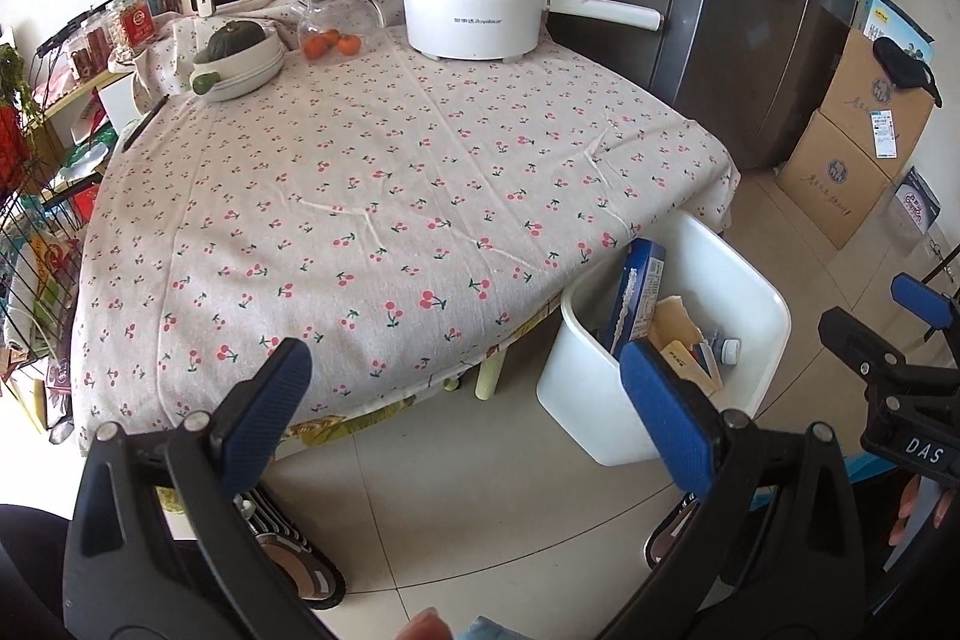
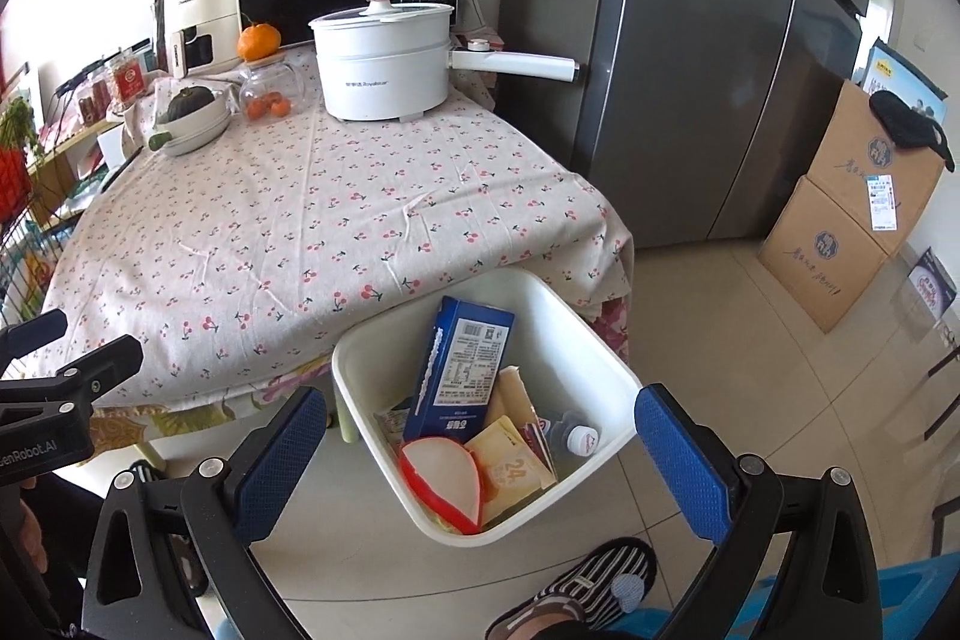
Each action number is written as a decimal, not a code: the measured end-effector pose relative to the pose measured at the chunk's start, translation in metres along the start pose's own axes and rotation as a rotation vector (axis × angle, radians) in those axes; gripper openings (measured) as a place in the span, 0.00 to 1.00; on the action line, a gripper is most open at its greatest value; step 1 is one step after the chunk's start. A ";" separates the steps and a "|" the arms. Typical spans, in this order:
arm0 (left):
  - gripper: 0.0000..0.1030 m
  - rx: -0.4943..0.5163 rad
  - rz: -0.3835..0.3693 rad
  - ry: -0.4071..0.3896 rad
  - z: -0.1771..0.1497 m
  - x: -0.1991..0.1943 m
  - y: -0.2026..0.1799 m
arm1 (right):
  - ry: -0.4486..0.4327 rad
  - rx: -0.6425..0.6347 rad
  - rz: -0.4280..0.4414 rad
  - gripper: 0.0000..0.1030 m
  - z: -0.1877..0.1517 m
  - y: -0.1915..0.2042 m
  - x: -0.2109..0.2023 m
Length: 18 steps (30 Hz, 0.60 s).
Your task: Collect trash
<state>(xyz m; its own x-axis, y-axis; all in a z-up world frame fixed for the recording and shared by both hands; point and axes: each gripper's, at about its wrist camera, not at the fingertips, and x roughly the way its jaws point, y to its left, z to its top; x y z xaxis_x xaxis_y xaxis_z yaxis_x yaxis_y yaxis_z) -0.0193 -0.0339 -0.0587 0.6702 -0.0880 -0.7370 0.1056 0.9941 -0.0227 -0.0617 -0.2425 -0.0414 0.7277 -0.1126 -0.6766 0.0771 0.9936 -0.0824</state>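
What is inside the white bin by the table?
The white bin holds a blue carton, a red-rimmed lid, yellow packets and a small bottle; anything beneath is hidden.

Your right tool (image 2: 480, 436) hangs wide open above the white bin (image 2: 606, 370), which holds a blue box (image 2: 459, 370) and wrappers.

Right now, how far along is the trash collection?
It looks nearly or fully done. The white bin on the floor already holds a blue carton, a red-rimmed lid, yellow packets and a small bottle. Nothing is in hand: the left gripper and right gripper are both open and hold nothing. No loose trash shows on the cherry-print tablecloth; only kitchenware and fruit sit there.
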 end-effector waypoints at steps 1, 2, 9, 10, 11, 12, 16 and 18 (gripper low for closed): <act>0.99 0.000 0.000 -0.002 0.000 0.000 0.000 | 0.000 0.000 -0.002 1.00 0.001 0.000 0.001; 0.99 0.000 0.001 -0.003 0.000 0.000 0.000 | 0.000 0.000 -0.005 1.00 0.000 0.000 0.000; 0.99 -0.002 -0.003 -0.001 -0.001 -0.001 -0.001 | 0.002 -0.008 -0.017 1.00 -0.001 0.003 0.001; 0.99 -0.002 -0.002 -0.001 -0.001 -0.001 -0.002 | 0.003 -0.008 -0.018 1.00 -0.001 0.003 0.001; 0.99 -0.002 -0.002 -0.001 -0.001 -0.001 -0.002 | 0.004 -0.008 -0.019 1.00 -0.001 0.002 0.002; 0.99 -0.001 -0.003 0.000 -0.001 -0.001 -0.003 | 0.005 -0.008 -0.020 1.00 -0.001 0.002 0.002; 0.99 -0.004 -0.003 0.004 -0.002 -0.001 -0.003 | 0.004 -0.006 -0.022 1.00 -0.001 0.001 0.002; 0.99 -0.004 -0.005 0.003 -0.001 -0.002 -0.003 | 0.005 -0.005 -0.024 1.00 -0.001 0.001 0.003</act>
<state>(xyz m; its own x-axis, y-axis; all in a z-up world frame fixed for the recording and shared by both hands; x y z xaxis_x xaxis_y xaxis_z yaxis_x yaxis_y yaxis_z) -0.0217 -0.0365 -0.0584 0.6674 -0.0925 -0.7389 0.1061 0.9939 -0.0286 -0.0605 -0.2414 -0.0441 0.7222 -0.1360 -0.6782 0.0907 0.9906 -0.1020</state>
